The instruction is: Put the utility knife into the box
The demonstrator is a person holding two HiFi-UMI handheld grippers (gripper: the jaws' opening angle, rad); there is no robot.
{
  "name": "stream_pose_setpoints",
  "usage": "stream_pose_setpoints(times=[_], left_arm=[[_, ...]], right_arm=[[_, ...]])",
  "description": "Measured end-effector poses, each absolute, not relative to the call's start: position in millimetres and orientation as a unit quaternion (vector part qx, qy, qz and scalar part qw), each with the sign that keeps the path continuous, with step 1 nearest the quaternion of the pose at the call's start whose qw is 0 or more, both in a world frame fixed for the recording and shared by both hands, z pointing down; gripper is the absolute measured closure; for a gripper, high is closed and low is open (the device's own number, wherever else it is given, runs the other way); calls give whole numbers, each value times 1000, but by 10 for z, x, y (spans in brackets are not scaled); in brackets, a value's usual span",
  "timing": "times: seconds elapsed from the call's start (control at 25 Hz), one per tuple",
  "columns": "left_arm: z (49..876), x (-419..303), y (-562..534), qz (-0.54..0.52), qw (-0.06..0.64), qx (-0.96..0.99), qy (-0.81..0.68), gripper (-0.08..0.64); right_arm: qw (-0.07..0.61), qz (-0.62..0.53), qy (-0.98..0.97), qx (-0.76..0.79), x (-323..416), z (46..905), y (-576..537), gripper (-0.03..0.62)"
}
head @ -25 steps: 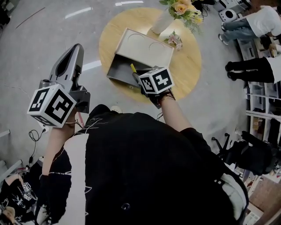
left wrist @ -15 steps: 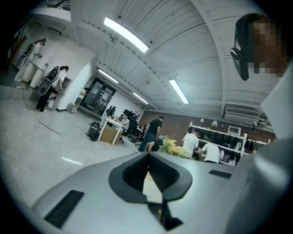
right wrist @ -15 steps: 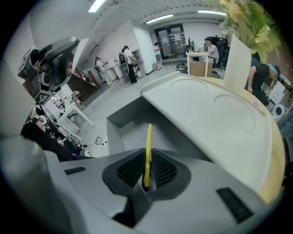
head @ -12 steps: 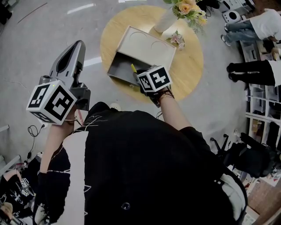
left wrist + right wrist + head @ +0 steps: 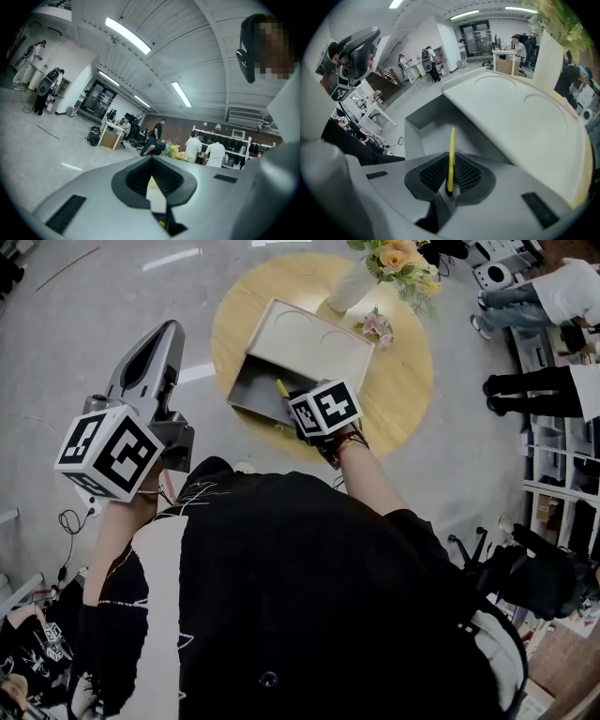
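Note:
An open grey box (image 5: 251,381) with its pale lid (image 5: 314,338) tipped back lies on the round wooden table (image 5: 403,381). My right gripper (image 5: 289,401) hangs over the box's near right part, shut on the yellow utility knife (image 5: 281,388). In the right gripper view the utility knife (image 5: 451,150) stands on edge between the pads of the right gripper (image 5: 450,164), pointing into the box (image 5: 424,129) under the lid (image 5: 520,122). My left gripper (image 5: 171,329) is held high to the left, off the table, shut with nothing in it; the left gripper (image 5: 152,161) faces the room.
A white vase (image 5: 349,285) with yellow flowers (image 5: 398,259) stands at the table's far edge, with a small pink bloom (image 5: 375,324) beside the lid. People (image 5: 548,292) and shelving (image 5: 562,465) are on the right. Cables (image 5: 70,521) lie on the floor at left.
My right gripper has edged slightly left over the box, the knife still in it. The left gripper has hardly moved.

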State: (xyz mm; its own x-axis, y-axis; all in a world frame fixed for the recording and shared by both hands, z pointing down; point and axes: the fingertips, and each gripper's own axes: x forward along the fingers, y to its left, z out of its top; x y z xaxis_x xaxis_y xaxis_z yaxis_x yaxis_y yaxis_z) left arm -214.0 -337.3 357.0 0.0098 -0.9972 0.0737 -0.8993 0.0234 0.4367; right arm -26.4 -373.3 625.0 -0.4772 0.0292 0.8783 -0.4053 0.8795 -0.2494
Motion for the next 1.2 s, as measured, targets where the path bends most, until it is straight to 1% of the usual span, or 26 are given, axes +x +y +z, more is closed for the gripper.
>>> stream_pose_setpoints(times=[0.48, 1.2], left_arm=[[3538, -2183, -3465, -128, 179, 687, -693, 549], [3514, -2353, -3252, -139, 180, 673, -704, 549]], right_arm=[[507, 221, -826, 109, -276, 6335, -3769, 548], [515, 230, -817, 122, -274, 6329, -3743, 543]])
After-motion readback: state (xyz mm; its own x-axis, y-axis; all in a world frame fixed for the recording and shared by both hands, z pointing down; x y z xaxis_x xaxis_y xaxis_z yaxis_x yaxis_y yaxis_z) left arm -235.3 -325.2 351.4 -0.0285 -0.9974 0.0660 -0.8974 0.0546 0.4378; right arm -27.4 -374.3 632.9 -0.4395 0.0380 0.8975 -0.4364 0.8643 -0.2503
